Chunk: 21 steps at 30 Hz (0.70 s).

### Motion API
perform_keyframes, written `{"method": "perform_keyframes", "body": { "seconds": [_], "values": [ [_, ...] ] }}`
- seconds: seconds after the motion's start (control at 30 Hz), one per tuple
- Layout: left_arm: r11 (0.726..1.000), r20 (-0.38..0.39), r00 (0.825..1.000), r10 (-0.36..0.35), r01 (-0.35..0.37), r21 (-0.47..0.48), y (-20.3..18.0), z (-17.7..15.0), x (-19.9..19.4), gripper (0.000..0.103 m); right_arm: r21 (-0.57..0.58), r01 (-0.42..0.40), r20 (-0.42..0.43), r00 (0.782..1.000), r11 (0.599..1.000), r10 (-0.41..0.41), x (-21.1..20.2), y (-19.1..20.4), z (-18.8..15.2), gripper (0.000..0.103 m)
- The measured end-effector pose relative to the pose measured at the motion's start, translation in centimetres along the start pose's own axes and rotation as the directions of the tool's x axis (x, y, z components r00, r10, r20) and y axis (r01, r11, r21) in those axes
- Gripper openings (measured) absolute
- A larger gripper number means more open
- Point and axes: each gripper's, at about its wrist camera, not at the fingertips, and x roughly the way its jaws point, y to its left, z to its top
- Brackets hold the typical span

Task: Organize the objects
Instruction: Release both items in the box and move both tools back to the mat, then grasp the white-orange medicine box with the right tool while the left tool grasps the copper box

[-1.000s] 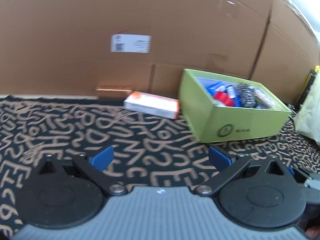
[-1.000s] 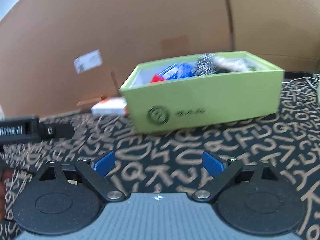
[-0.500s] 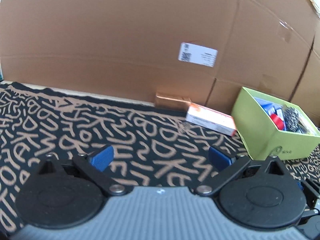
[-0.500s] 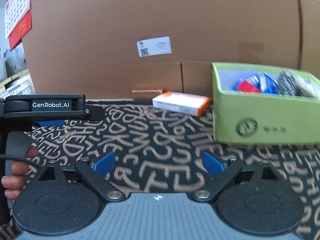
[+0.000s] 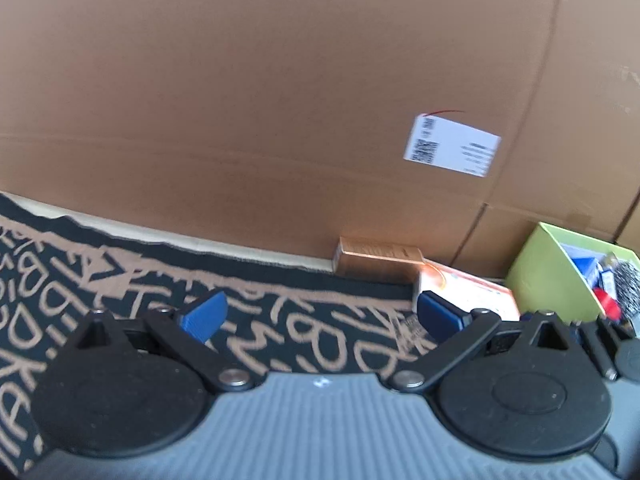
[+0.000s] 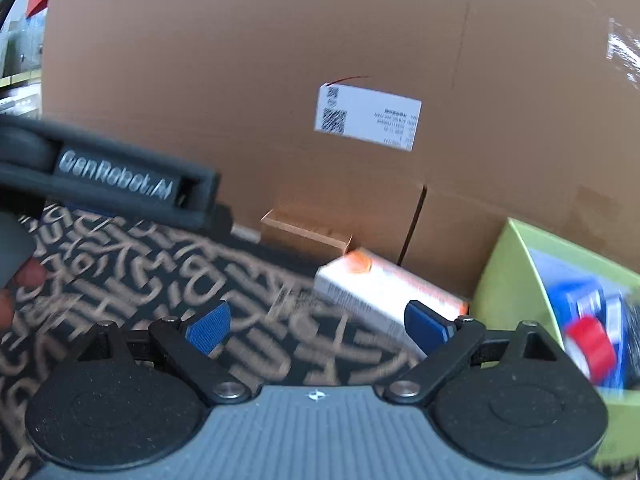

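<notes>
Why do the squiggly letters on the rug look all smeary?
Right wrist view: motion blur smears the patterned cloth and the green box; glare streaks the cardboard. Left wrist view: milder blur, and the fisheye bends the cardboard's edges.

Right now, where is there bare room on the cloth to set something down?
Free: the patterned cloth left of the copper box, along the cardboard wall, and in front of the left gripper. Crowded: the right end, where the orange-and-white box lies between the copper box and the green box.

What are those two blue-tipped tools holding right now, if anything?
Nothing. The left tool and the right tool are both open and empty, above the patterned cloth.
</notes>
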Motion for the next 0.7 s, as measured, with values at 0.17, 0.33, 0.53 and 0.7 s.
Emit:
{"method": "perform_keyframes", "body": {
  "seconds": [0.17, 0.33, 0.53, 0.7],
  "values": [
    [0.999, -0.004, 1.0, 0.003, -0.002, 0.034, 0.2, 1.8, 3.0, 0.103, 0.018, -0.014, -0.004, 1.0, 1.0, 0.014, 3.6, -1.8, 2.0, 0.097],
    [0.997, -0.009, 0.999, -0.05, 0.05, 0.054, -0.9, 3.1, 5.7, 0.103, 0.031, -0.013, -0.041, 0.999, 0.999, 0.014, 6.6, -3.2, 2.8, 0.097],
    [0.984, -0.033, 0.996, -0.084, 0.088, 0.154, -3.2, 3.3, 9.1, 0.103, 0.082, -0.04, -0.138, 0.989, 0.996, 0.051, 9.3, -4.4, 2.6, 0.098],
    [0.985, -0.054, 0.995, -0.082, 0.089, 0.148, -2.7, 2.9, 10.2, 0.103, 0.205, -0.074, -0.165, 0.98, 0.976, 0.109, 7.4, -4.9, 1.1, 0.102]
  ]
}}
